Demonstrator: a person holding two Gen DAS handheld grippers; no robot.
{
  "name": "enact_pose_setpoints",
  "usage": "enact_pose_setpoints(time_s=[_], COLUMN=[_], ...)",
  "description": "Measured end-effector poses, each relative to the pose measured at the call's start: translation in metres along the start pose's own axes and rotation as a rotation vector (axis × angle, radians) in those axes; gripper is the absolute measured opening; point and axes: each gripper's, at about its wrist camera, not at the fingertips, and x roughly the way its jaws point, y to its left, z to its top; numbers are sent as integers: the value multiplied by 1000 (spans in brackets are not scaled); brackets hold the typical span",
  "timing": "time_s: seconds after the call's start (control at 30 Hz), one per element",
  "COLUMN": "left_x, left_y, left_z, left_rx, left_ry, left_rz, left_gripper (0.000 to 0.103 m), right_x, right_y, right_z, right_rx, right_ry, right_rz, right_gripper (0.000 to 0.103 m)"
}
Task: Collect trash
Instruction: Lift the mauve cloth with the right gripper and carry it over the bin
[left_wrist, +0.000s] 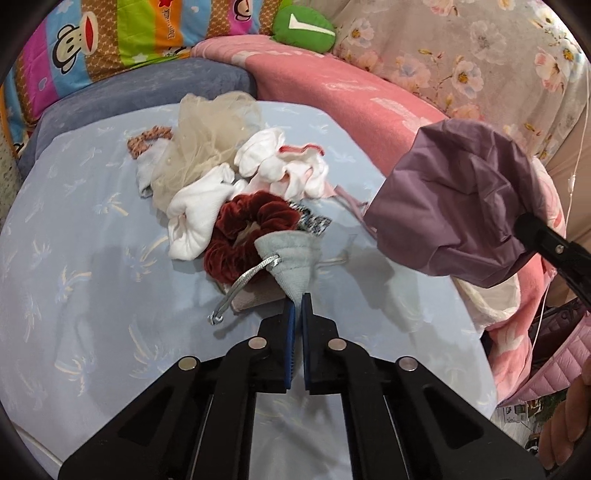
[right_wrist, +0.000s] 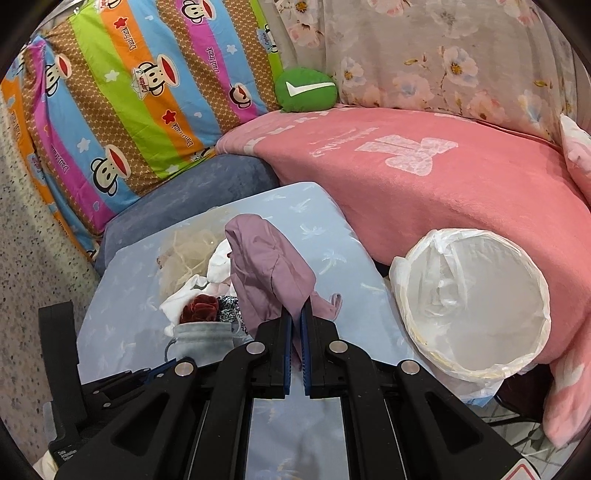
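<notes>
Left gripper (left_wrist: 298, 301) with jaws closed on the tip of a grey drawstring pouch (left_wrist: 291, 260) beside the pile of cloth scraps (left_wrist: 236, 177) on the pale blue table (left_wrist: 92, 295), right gripper (right_wrist: 297, 314) clamping a raised purple cloth (right_wrist: 266, 266) left of the white-lined bin (right_wrist: 476, 306)

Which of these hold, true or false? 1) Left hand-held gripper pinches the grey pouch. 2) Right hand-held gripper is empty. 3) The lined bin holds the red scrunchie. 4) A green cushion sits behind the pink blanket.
1) True: the left hand-held gripper is shut on the grey pouch.
2) False: the right hand-held gripper grips the purple cloth.
3) False: the red scrunchie lies in the pile on the blue surface; the lined bin shows only its bag.
4) True: green cushion, pink blanket.
</notes>
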Motion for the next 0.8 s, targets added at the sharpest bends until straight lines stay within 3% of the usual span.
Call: enact_pose_setpoints(time_s=[0.4,0.8], left_x=[-34,-14], left_y=[-49,-132], left_z=[32,65], left_rx=[101,257], left_ry=[-103,-125], left_rz=[-82,-192], left_gripper=[2,3], right_x=[-41,-68], right_y=[-36,-107], right_z=[21,41], right_rx=[63,165], right_ry=[-113,-204], right_rz=[-43,-153], right_gripper=[4,4])
